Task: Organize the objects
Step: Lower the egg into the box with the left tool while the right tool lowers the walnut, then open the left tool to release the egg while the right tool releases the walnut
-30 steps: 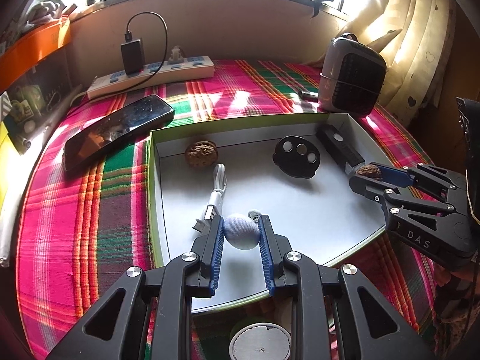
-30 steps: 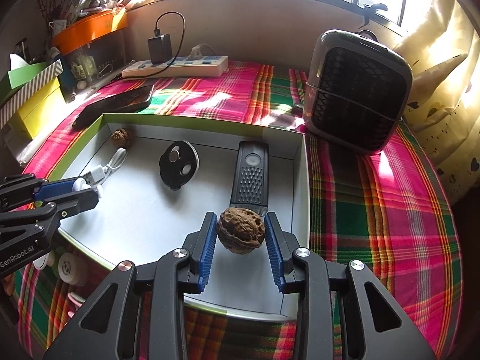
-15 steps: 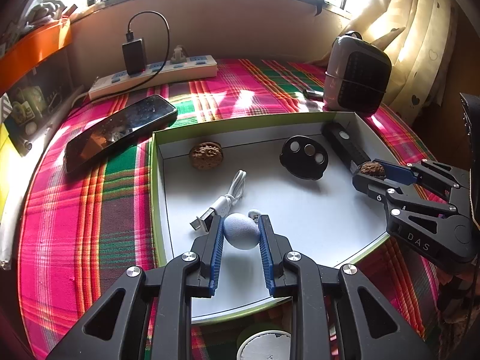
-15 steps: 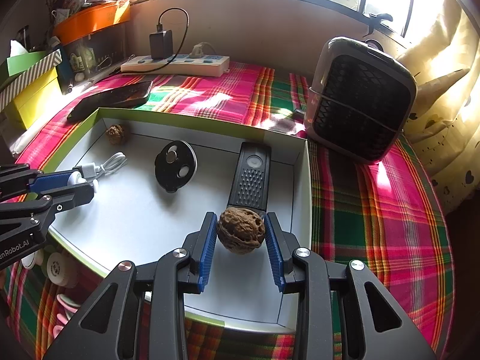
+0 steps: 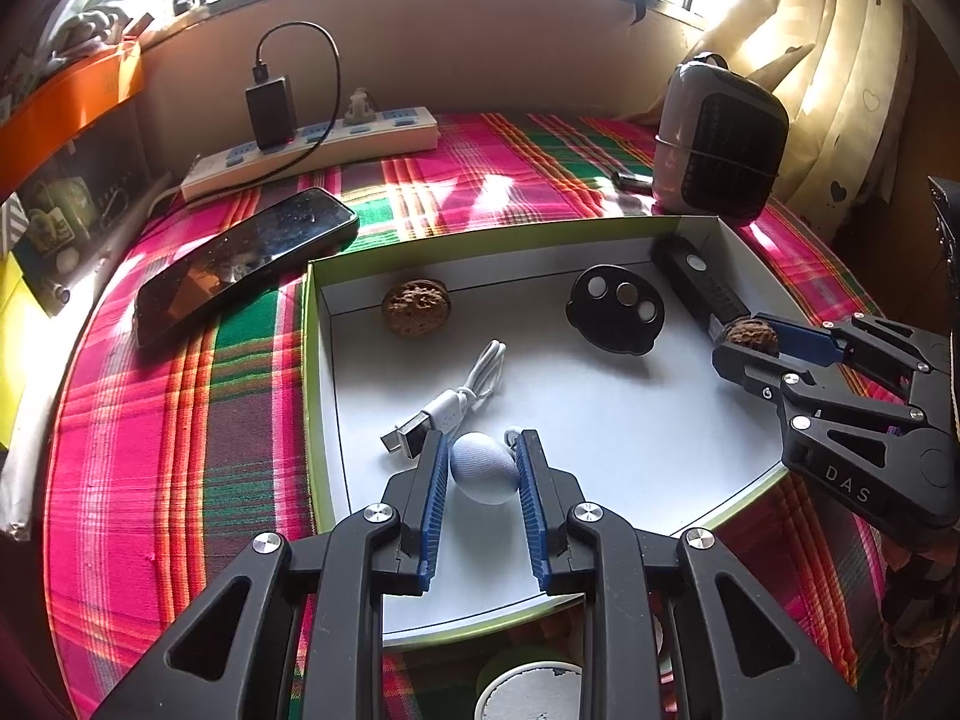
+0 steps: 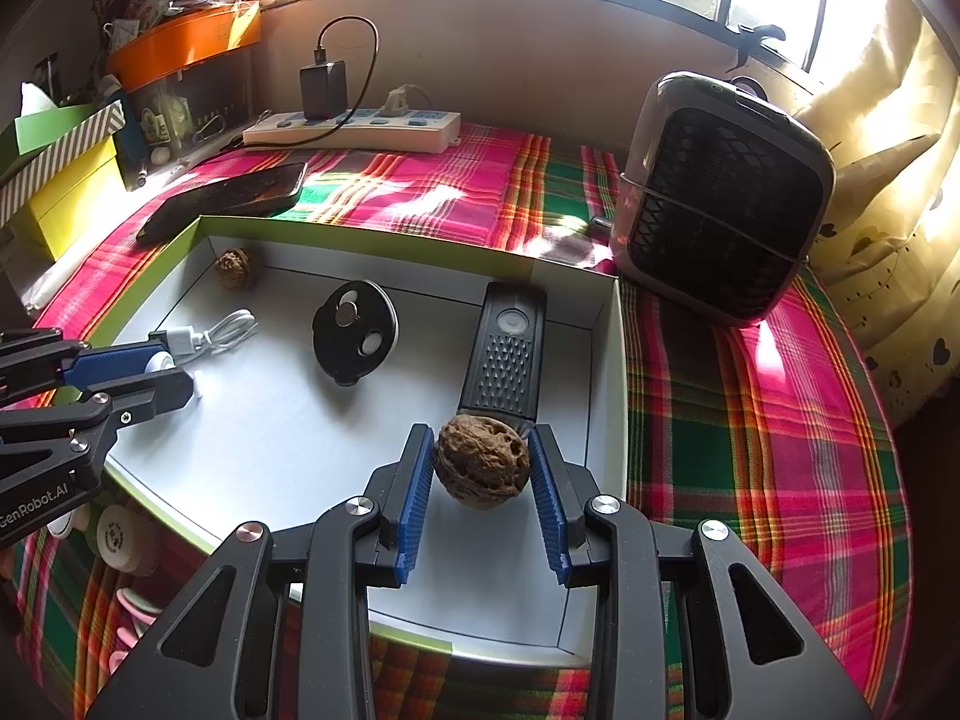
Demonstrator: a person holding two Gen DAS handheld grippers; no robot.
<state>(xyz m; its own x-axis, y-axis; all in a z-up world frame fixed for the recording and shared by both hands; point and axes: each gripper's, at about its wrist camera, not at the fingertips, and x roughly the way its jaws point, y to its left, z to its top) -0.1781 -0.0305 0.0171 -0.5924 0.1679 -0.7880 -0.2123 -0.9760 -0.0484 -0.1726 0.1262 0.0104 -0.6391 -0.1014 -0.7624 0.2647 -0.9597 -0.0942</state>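
A shallow white tray (image 5: 606,420) (image 6: 288,432) with a green rim lies on the plaid cloth. My left gripper (image 5: 483,450) (image 6: 159,372) is shut on a pale blue-white ball (image 5: 485,467) over the tray's near left part. My right gripper (image 6: 483,441) (image 5: 741,339) is shut on a brown walnut (image 6: 482,467) (image 5: 751,336) above the tray's right side. In the tray lie a second walnut (image 5: 416,307) (image 6: 234,267), a coiled white USB cable (image 5: 456,399) (image 6: 210,333), a black round disc (image 5: 615,309) (image 6: 355,333) and a black bar-shaped device (image 5: 696,285) (image 6: 506,354).
A dark phone (image 5: 246,258) (image 6: 225,201) lies left of the tray. Behind are a white power strip (image 5: 312,147) (image 6: 354,129) with a black charger, and a grey-black heater (image 5: 720,138) (image 6: 723,204) at right. Yellow and orange boxes (image 6: 66,192) crowd the left edge. White round items (image 6: 126,540) sit before the tray.
Both views have drawn back slightly from the tray. Both grippers keep their grips, the ball and the walnut unchanged between the pads.
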